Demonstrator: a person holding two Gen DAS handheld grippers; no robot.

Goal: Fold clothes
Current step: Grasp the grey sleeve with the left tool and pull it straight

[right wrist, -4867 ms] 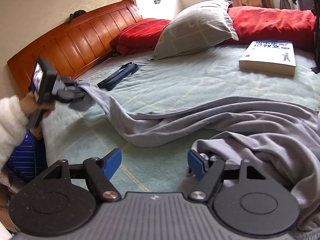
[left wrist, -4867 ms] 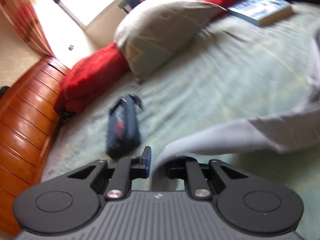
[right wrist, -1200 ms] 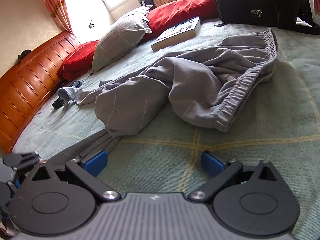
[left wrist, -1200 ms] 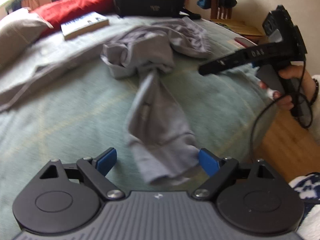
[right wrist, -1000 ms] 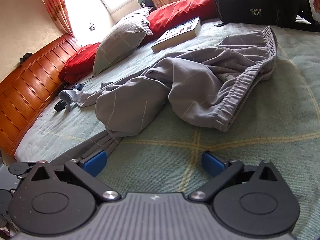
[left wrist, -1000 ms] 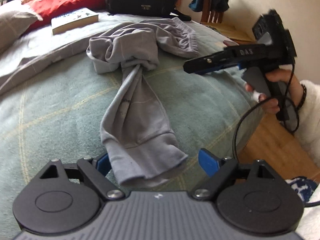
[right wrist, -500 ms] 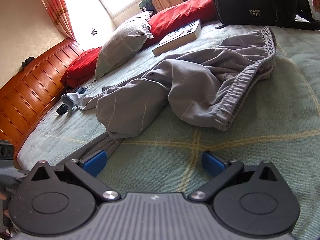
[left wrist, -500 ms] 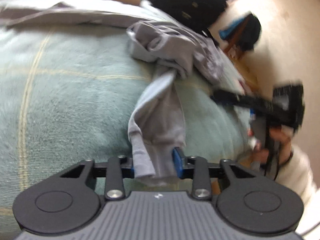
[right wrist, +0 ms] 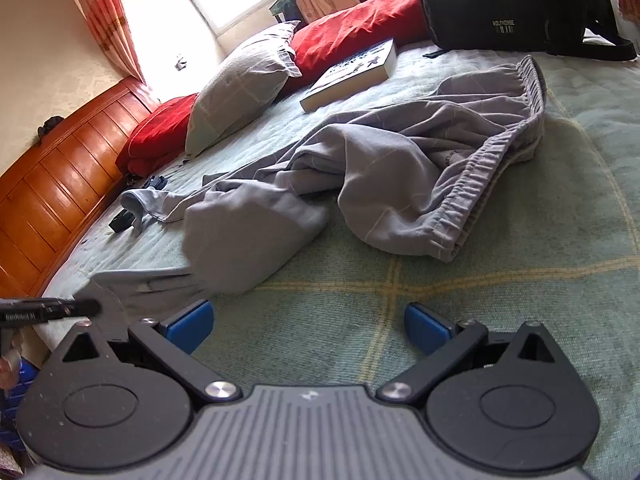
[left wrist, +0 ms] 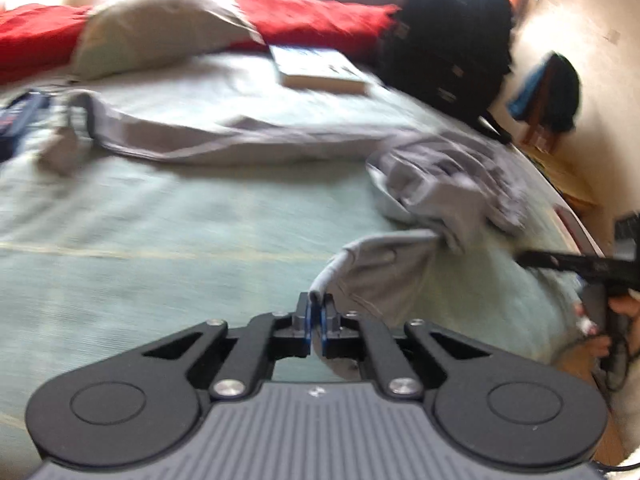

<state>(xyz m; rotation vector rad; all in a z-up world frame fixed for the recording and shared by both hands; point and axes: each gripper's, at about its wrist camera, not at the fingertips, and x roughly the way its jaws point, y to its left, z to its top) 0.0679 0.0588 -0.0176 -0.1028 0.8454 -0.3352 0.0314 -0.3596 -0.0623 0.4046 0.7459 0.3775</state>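
Pinching trouser cuff (left wrist: 372, 276), left gripper (left wrist: 316, 312)

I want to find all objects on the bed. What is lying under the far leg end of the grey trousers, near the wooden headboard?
A dark object lies partly under the cuff of the grey trousers, near the headboard. Only its black end shows; the covered part cannot be identified.

Grey trousers (right wrist: 400, 168) lie crumpled on the bed (right wrist: 520, 280), waistband twd the black bag. One leg end is lifted off the bed, other leg stretched out flat.
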